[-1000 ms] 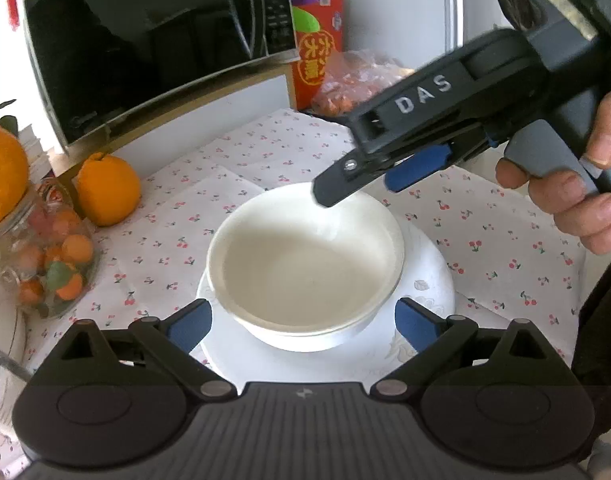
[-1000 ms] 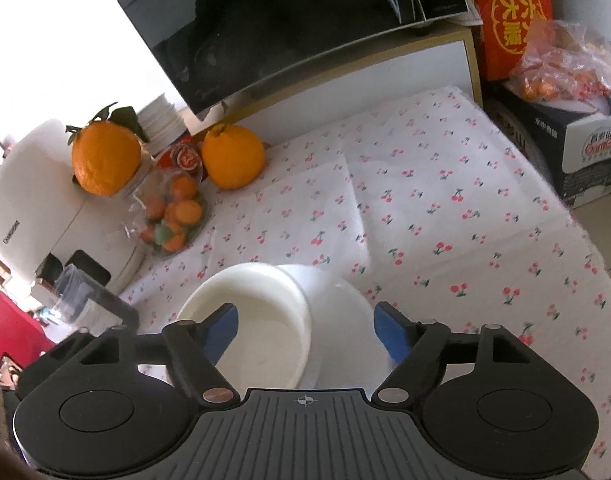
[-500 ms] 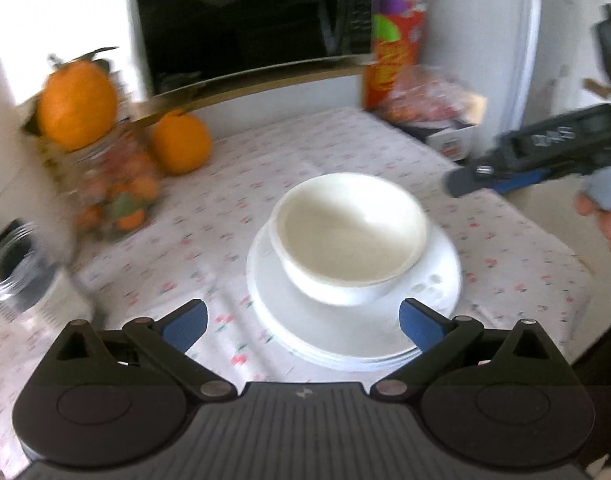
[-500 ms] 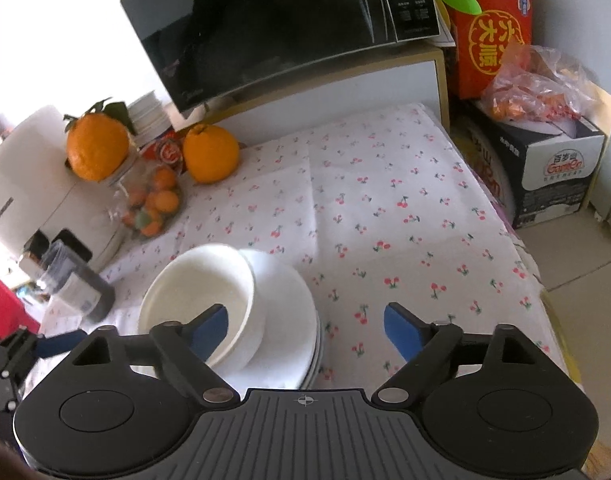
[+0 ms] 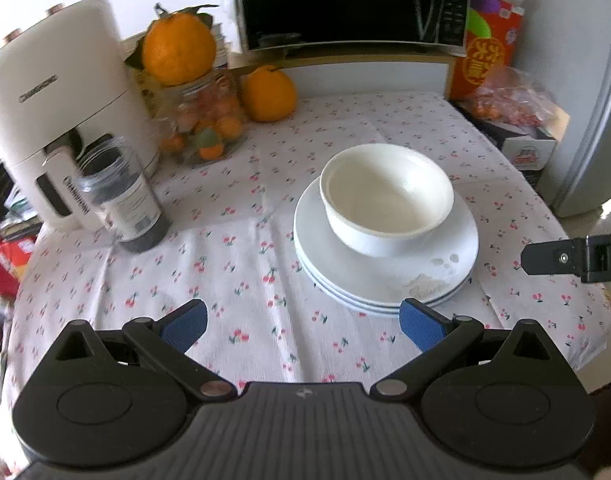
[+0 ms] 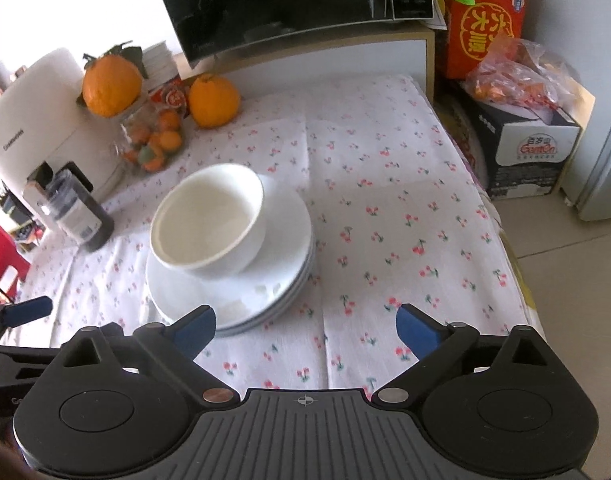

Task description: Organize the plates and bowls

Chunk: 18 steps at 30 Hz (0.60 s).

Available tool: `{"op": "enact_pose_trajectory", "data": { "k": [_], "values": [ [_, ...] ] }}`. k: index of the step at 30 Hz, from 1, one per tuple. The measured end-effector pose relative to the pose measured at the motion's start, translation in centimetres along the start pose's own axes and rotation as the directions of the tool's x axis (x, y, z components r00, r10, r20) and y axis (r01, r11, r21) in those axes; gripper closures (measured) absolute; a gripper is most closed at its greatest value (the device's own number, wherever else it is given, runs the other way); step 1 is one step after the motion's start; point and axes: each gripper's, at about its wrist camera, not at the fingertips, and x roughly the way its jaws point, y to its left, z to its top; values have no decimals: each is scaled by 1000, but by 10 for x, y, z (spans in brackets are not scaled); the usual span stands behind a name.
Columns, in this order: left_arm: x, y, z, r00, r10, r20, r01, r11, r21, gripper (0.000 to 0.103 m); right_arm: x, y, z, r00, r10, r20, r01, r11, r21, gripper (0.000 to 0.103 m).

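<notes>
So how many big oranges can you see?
2. One big orange sits on top of the glass jar of small fruit; the other rests on the tablecloth beside that jar. More could be hidden behind the jar.

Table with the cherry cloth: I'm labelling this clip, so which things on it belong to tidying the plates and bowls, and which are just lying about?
Belongs to the job:
- white bowl, sitting on the plates
- stack of white plates

Just lying about:
- two large oranges, one atop the fruit jar
- dark jar
- white appliance
- microwave
- red box
</notes>
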Motion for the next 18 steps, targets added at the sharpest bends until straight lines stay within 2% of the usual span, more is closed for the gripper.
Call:
{"op": "enact_pose_trajectory", "data": {
  "k": [6,11,18],
  "values": [
    [-2,-1,-10,1000,26,-14,-28,992,-120,0,-1,6,-15,995,-68,71,71,997,-36,1],
    [4,-4,-17,998,48,-42,-54,986,-155,0,5,8,-25,989,-107,101,113,992,-55,1],
    [10,-7,-21,996,74,-55,-82,984,-159,0,10,5,-23,989,-110,95,114,993,-34,1]
  ]
}}
